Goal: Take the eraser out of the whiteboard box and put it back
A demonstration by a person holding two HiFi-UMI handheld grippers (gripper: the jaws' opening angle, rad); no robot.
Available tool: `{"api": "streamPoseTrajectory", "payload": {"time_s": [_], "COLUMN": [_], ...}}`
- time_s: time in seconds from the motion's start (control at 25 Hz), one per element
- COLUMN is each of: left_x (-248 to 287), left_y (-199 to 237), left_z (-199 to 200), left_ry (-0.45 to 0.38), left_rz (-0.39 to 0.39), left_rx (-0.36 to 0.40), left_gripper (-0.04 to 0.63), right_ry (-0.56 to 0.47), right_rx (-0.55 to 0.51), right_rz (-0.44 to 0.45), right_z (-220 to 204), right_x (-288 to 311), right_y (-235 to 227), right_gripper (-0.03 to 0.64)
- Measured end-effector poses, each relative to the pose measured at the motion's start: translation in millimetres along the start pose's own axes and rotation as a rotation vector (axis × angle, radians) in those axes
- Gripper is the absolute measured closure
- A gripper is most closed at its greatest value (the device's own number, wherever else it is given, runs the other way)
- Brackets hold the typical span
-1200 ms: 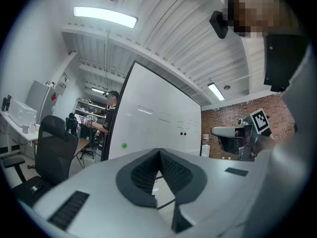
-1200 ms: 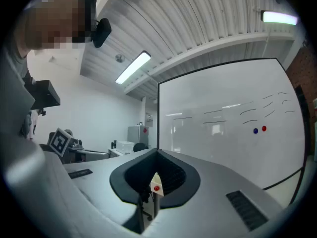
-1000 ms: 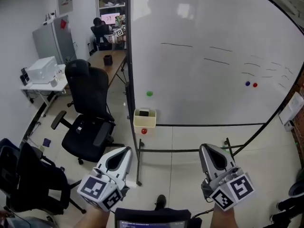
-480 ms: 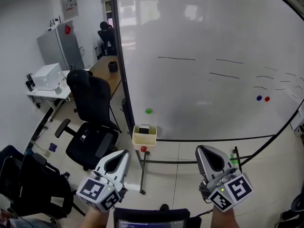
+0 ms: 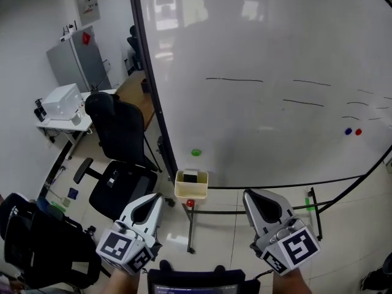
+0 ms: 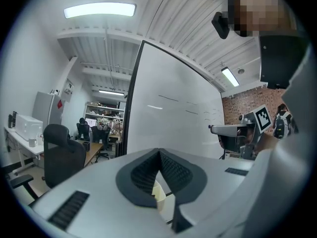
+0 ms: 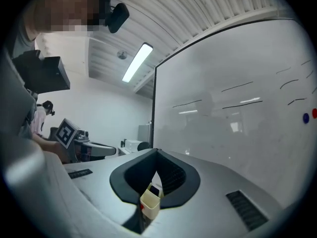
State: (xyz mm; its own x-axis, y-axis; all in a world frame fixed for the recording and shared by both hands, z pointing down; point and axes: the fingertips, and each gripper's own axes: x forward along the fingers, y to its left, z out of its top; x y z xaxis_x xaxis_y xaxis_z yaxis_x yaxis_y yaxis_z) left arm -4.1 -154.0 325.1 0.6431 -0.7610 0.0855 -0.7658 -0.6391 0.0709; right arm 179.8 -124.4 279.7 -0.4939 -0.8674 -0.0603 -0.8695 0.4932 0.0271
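Whiteboard (image 5: 275, 103) is standing ahead of both grippers. Box (image 5: 190, 192) is hanging at its lower corner, ahead between them and well apart, with eraser (image 5: 191, 177) sitting inside. Both are pinching shut on nothing: left gripper (image 5: 150, 202), right gripper (image 5: 256, 199). Risk: reaching in unopened, closed tips would be bumping the box off or shoving the eraser deeper.

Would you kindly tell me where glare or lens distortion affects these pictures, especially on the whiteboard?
Head view: bright glare patches sit on the large white whiteboard near its top left, and the wide lens bows its black frame. Left gripper view: the long ceiling lamp is blown out; the corners are dark. Right gripper view: faint lamp streaks lie on the whiteboard; dark corners too.
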Motion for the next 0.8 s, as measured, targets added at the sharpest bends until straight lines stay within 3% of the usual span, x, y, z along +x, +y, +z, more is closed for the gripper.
{"api": "streamPoseTrajectory", "payload": {"time_s": [0.28, 0.48, 0.8], "left_x": [9, 10, 16], "left_y": [71, 128, 170], "left_z": [3, 12, -12], "left_ry": [-0.003, -0.020, 0.006], "left_rz": [-0.094, -0.148, -0.199], "left_rx": [-0.013, 0.031, -0.002], "left_gripper": [0.566, 0.566, 0.566], "right_ry": [-0.007, -0.012, 0.097], "right_rx": [0.051, 0.057, 0.042], "right_rz": [-0.070, -0.152, -0.238], "right_z": [-13, -17, -61], "right_x": [69, 116, 167], "right_y": [21, 40, 48], "right_gripper": [0.594, 0.594, 0.594]}}
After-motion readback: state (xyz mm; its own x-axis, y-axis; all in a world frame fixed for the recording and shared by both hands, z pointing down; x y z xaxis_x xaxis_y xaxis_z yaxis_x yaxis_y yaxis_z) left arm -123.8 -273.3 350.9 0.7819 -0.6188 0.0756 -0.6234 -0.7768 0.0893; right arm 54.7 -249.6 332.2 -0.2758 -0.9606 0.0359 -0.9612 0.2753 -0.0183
